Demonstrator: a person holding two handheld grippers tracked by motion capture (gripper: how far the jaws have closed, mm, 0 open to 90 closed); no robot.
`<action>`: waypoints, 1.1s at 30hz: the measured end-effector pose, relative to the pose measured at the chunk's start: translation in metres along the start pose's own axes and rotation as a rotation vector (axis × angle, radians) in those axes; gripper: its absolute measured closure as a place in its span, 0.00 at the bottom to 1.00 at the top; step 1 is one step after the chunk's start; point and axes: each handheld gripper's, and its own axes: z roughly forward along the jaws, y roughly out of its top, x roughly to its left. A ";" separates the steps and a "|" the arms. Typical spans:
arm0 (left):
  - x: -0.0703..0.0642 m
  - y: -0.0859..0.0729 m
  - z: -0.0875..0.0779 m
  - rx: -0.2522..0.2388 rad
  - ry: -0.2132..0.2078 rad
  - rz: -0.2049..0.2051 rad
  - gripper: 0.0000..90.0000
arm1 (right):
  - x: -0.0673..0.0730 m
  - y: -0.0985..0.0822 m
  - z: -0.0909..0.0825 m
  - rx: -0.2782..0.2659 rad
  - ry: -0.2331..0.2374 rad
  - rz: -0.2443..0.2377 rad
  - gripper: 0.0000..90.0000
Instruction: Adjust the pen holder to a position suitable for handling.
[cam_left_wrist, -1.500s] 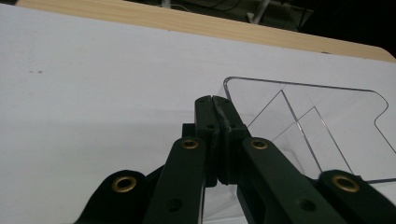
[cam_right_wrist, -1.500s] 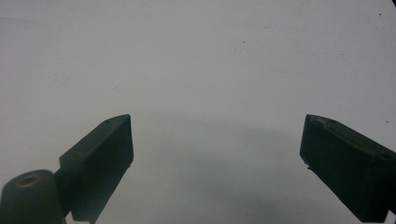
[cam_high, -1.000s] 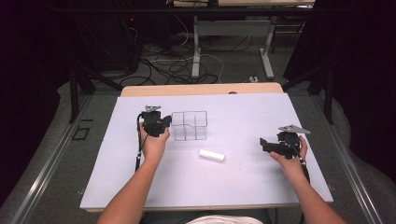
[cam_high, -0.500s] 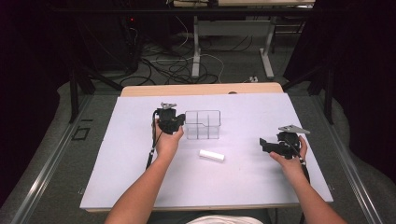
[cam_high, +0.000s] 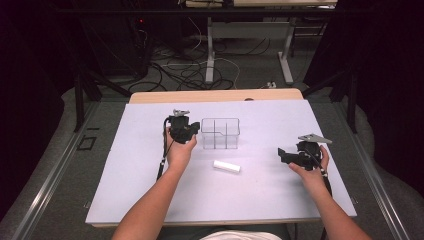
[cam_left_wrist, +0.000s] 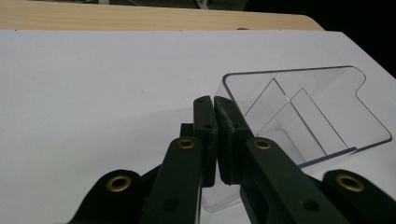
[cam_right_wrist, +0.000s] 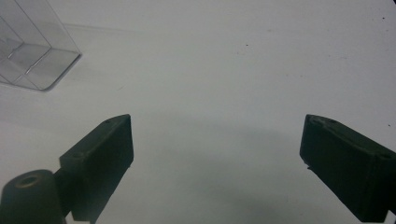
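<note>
A clear plastic organiser (cam_high: 220, 133) with inner dividers is being held upright on the white sheet (cam_high: 125, 165) that is covering the table, toward its far half. Its left wall is being pinched by the left gripper (cam_high: 194, 131); in the left gripper view the left gripper (cam_left_wrist: 214, 106) is being shown with its jaws pressed together on the thin clear wall of the organiser (cam_left_wrist: 308, 109), whose compartments are being seen just to the right of the jaws. The gripper is being carried by the left hand (cam_high: 179, 150), which is being rested on the sheet just beside the organiser.

A small white cylinder (cam_high: 226, 166) is being left lying on its side on the sheet, near the organiser and on the person's side of it, touched by neither gripper.

The right gripper (cam_high: 283, 156) is being held well apart from both, near the right edge of the sheet, in the right hand (cam_high: 312, 167). In the right gripper view its jaws are being kept spread wide over bare sheet with nothing between them, and a corner of the organiser (cam_right_wrist: 32, 51) is being shown at the upper left
</note>
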 end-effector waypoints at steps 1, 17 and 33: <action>0.002 0.000 -0.002 -0.002 -0.002 -0.001 0.97 | 0.000 0.000 0.000 0.001 -0.001 -0.001 0.11; 0.041 -0.013 -0.037 -0.048 -0.063 -0.003 0.67 | 0.001 0.000 0.001 0.008 -0.009 -0.007 0.13; 0.054 -0.037 -0.064 -0.096 -0.025 0.210 0.38 | 0.004 -0.002 0.000 0.015 -0.004 -0.018 0.14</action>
